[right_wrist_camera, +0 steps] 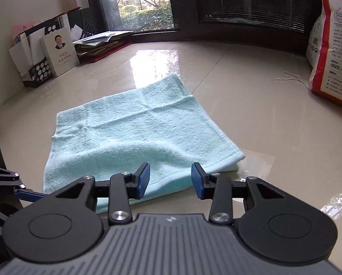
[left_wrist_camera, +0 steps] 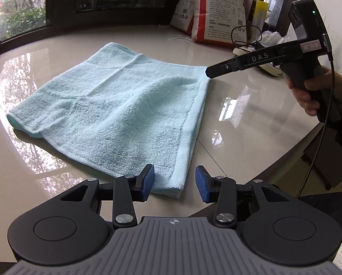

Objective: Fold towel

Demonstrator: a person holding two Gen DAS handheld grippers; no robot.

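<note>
A: We see the pale blue terry towel (left_wrist_camera: 116,105) lying on the glossy beige stone tabletop (left_wrist_camera: 239,119), already doubled over, with its layered hem edges along the right side and a soft hump in the top layer near the middle.

B: We note the left gripper (left_wrist_camera: 174,184) at the towel's near right corner, its blue-padded jaws partly apart with nothing pressed between them. The right gripper (right_wrist_camera: 170,180) hovers over the near hem in its own view, jaws likewise partly apart and empty; seen from the left wrist, its black tip sits just beside the towel's far right corner.

A: What could go wrong, in our judgement?

B: We would say a pinch might catch only the upper layer, since the stacked edges are slightly offset at the corner; lifting then would peel the fold open.

A: And the hump?

B: If left unsmoothed, we expect the next fold to trap a crease. The slick tabletop could also let the towel slide toward the red-and-white printed sack (left_wrist_camera: 219,11) at the far right.
</note>
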